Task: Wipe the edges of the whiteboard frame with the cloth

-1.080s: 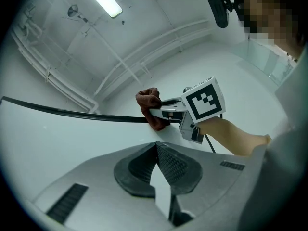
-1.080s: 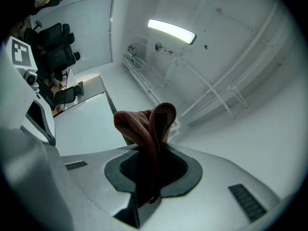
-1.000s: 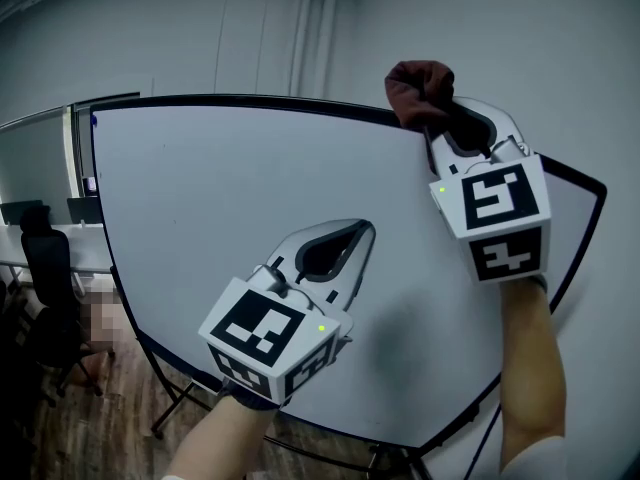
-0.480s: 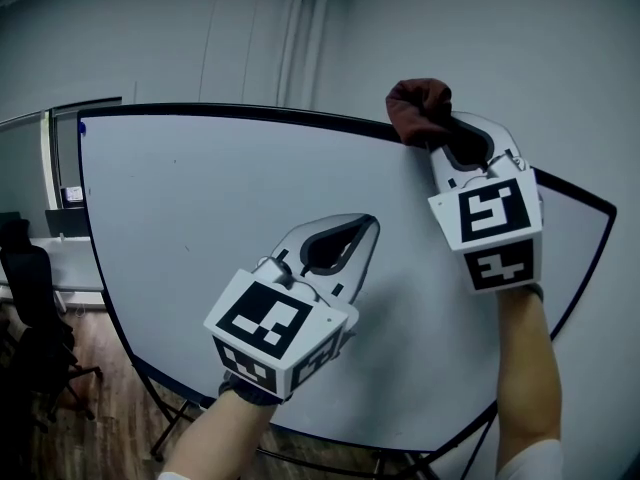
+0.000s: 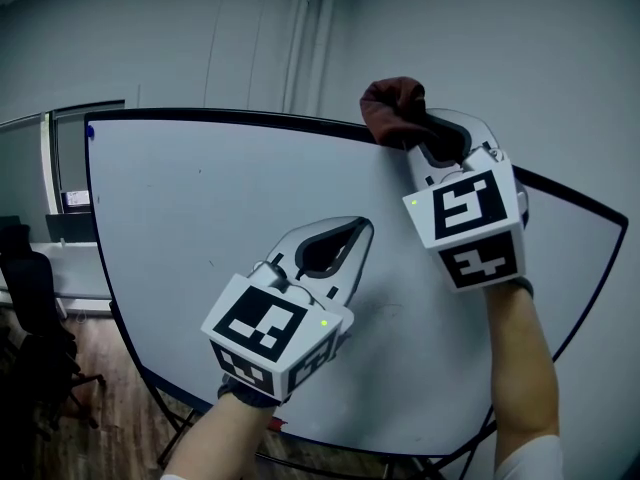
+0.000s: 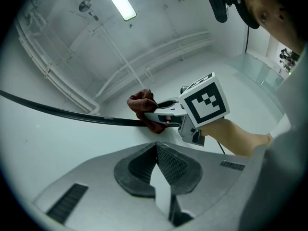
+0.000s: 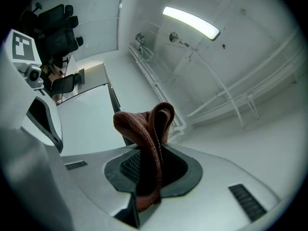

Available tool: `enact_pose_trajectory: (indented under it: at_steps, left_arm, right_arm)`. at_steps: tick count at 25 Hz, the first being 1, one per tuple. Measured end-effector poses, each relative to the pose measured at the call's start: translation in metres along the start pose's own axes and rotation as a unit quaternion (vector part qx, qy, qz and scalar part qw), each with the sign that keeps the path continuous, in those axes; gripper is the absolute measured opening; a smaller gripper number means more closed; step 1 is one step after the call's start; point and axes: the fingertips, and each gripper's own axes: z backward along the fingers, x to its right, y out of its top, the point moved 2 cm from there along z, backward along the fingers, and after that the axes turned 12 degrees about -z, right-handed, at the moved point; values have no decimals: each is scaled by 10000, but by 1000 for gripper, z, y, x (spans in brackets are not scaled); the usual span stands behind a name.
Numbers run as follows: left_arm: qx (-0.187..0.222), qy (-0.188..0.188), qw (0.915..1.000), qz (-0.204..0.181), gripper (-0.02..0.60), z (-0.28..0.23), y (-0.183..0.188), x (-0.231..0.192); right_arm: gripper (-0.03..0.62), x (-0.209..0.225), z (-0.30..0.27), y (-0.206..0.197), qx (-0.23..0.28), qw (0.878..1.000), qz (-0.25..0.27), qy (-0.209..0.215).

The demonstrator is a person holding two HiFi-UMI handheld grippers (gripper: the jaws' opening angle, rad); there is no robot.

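Up top, right gripper (image 5: 428, 136) pinches cloth (image 5: 392, 108) against whiteboard frame (image 5: 250, 118).

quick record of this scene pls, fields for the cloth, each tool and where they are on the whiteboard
cloth: dark red, bunched, on the top edge of the black whiteboard frame
right tool: shut on cloth, raised to that edge
left tool: shut, empty, lower, in front of the whiteboard face
left tool touching board: cannot tell
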Motion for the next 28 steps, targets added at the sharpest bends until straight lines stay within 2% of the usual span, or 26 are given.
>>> enact_pose_trajectory:
  at_steps: [8, 18, 23, 28]
  left_arm:
    - [-52, 189, 9998, -1, 8, 35, -9, -39]
    - [-140, 407, 9991, 55, 8, 63, -27, -79]
    - [-201, 481, 9986, 33, 8, 64, -35, -87]
    - [-225, 531, 9983, 108, 8, 66, -40, -85]
  right_arm:
    - [64, -61, -36, 36, 81, 9995, 25, 314]
    - [64, -113, -74, 70, 232, 9977, -34, 638]
    - [64, -124, -80, 81, 510, 9941, -288, 915]
    - [64, -127, -61, 85, 997, 9853, -780, 1144]
